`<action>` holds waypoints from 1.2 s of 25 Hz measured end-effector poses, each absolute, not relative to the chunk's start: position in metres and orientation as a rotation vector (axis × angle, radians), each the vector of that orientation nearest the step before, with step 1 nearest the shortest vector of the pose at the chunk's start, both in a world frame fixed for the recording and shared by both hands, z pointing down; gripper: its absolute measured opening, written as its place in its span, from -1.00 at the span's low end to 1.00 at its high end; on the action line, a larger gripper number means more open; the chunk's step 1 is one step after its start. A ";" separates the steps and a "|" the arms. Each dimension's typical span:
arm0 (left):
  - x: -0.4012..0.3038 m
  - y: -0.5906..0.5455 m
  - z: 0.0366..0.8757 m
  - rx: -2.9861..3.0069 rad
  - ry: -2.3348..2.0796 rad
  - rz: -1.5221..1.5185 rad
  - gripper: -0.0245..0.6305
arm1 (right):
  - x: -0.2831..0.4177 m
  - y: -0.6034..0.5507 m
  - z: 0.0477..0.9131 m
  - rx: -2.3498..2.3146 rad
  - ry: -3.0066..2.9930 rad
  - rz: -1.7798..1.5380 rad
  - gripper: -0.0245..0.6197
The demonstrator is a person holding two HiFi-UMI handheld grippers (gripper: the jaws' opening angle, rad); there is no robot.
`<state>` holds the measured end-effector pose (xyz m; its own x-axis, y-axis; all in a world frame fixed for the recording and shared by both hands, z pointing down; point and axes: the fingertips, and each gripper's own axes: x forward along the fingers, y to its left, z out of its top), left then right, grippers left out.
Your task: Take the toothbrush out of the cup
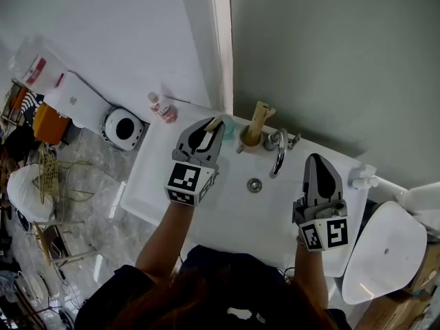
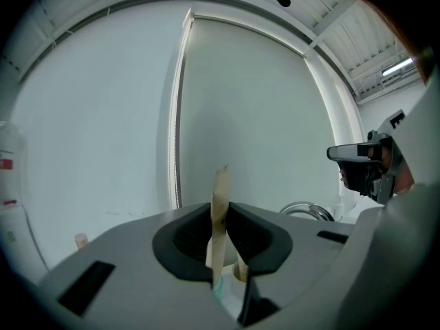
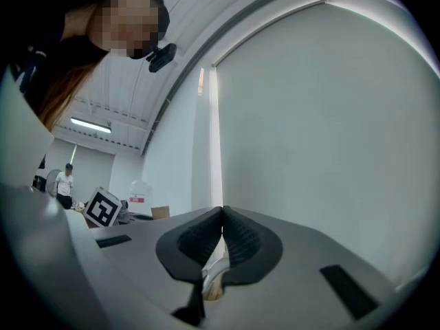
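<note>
Head view, left claw (image 1: pixel 208 128): I am watching it pinch the toothbrush (image 1: pixel 215 122). The pale wooden handle is sticking out past the jaw tips toward the wall.
Head view, cup (image 1: pixel 228 126): the teal cup is standing at the back edge of the sink (image 1: pixel 227 218), just beside the left claw's tips. The claw is hiding the toothbrush's lower end, so I cannot tell whether it is clearing the cup.
Head view, tan holder (image 1: pixel 250 141): it is sitting between the cup and the tap (image 1: pixel 278 154), and it is carrying 1 more wooden piece.
Head view, right claw (image 1: pixel 316 162): it is hovering over the basin to the right of the tap, well apart from the cup.
Left gripper view, left claw (image 2: pixel 223 215): the 2 jaws are squeezing the toothbrush (image 2: pixel 221 184), which is standing upright between the pads. A teal edge of the cup (image 2: pixel 217 287) is peeking out just below them. The tap (image 2: pixel 307 210) is curving at the right, and the right claw (image 2: pixel 364 165) is showing beyond it.
Right gripper view, right claw (image 3: pixel 221 212): the jaws are pressing together at the tips and gripping nothing, and they are pointing at the plain wall.
</note>
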<state>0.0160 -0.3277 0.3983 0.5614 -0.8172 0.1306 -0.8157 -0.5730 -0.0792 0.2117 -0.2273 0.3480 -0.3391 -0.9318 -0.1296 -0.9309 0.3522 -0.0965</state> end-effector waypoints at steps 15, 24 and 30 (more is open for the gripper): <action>-0.007 -0.247 0.344 -2.725 1.510 -0.136 -0.70 | 0.215 -0.175 0.325 -1.683 2.435 0.066 -0.88; -0.010 -0.206 0.337 -2.684 1.525 -0.141 -0.70 | 0.215 -0.149 0.321 -1.643 2.470 0.084 -0.88; -0.006 -0.191 0.338 -2.652 1.560 -0.154 -0.70 | 0.223 -0.144 0.320 -1.603 2.482 0.084 -0.88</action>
<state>-0.0060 -0.1909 0.3384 0.4828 -0.8740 0.0553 -0.8679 -0.4859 -0.1029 0.2233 -0.1439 0.3203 -0.3997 -0.8976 -0.1859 -0.9081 0.4153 -0.0526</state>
